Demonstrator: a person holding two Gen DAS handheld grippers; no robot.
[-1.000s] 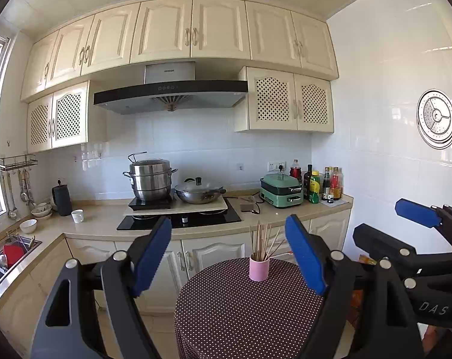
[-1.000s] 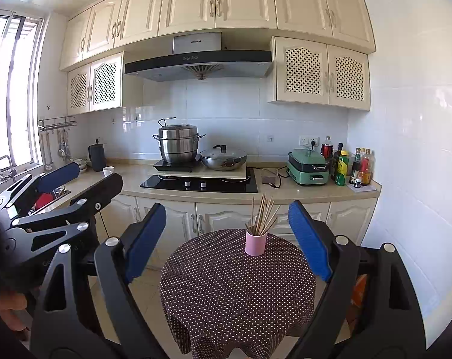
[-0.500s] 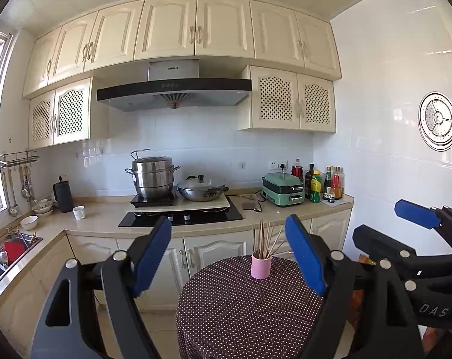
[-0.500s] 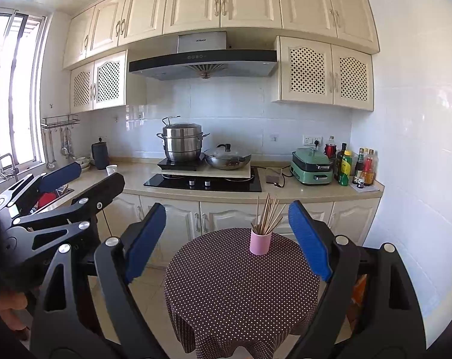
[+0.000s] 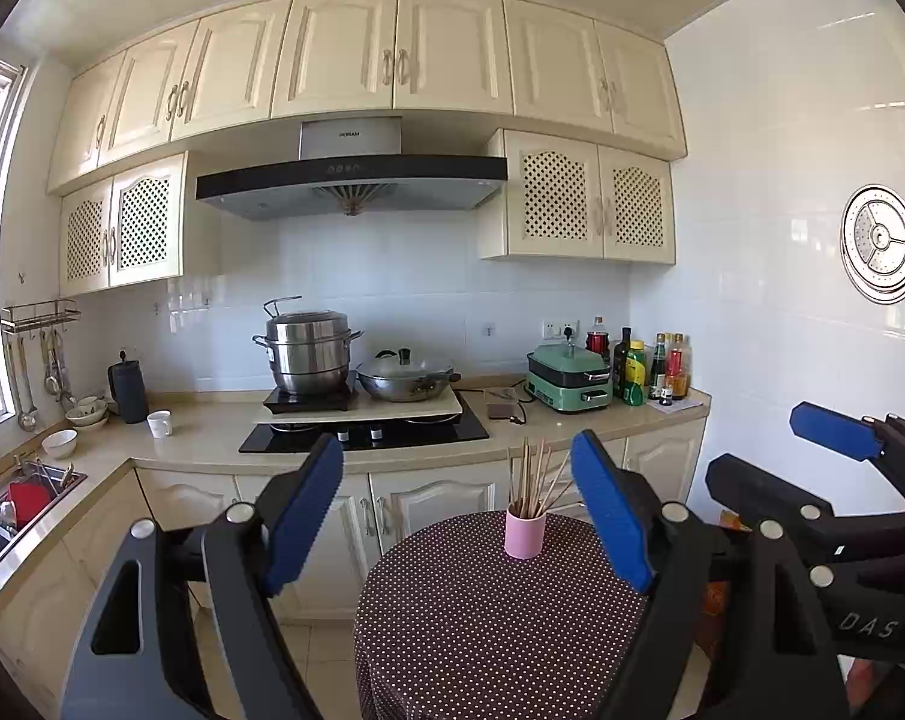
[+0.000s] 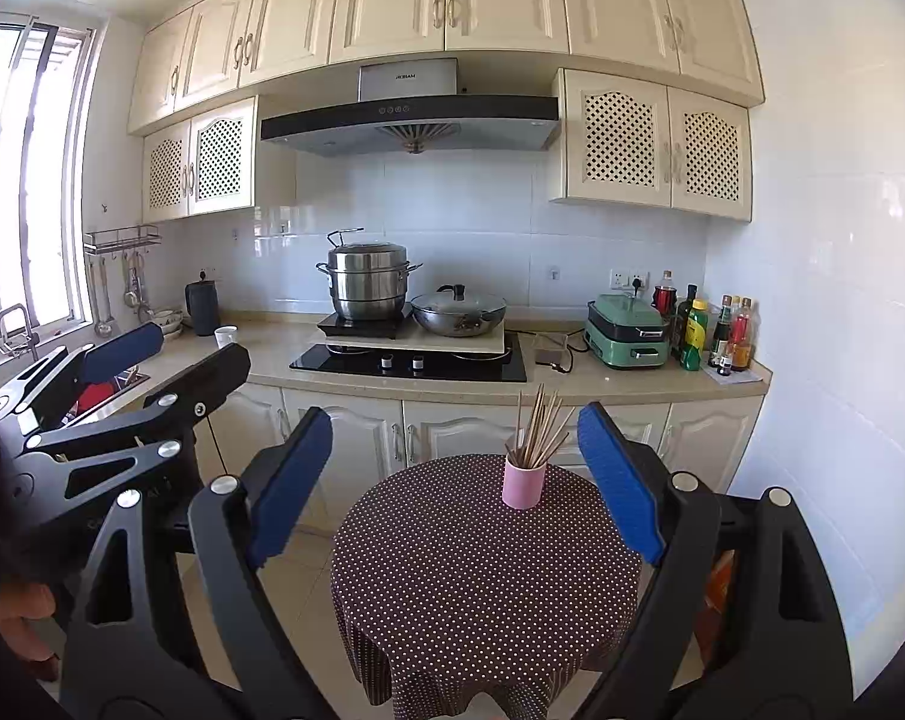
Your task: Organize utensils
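- Blue-padded jaws of the left gripper (image 5: 458,516) stand wide apart with nothing between them; the right gripper (image 6: 455,483) likewise spread and empty; each shows in the other's view off to the side, so the two are carried abreast, both aimed at the table
- Pink cup (image 6: 524,483) sits framed between both pairs of jaws but well beyond them; judged a lined-up approach or a stand-off, not a grasp
- Wooden chopsticks (image 6: 539,426) stand in the cup, fanned and leaning right, tips splayed; they already lie gathered in a holder, as the task would want; loose fan because the cup is wider than the bundle
- Round table (image 6: 482,570) under a brown polka-dot cloth holds only the cup, set near its far edge; no stray utensils visible on the cloth
- Scene fits either sticks just dropped in with grippers backing off, or a bundle about to be taken out and sorted; cannot tell which
- Counter (image 5: 212,438) behind carries the steamer pot (image 5: 308,354), lidded wok (image 5: 405,378), green cooker (image 5: 569,377) and bottles, all well apart from the grippers
- Ladles hang on the wall rack (image 6: 122,237) by the window; sink at left holds items, too small to name
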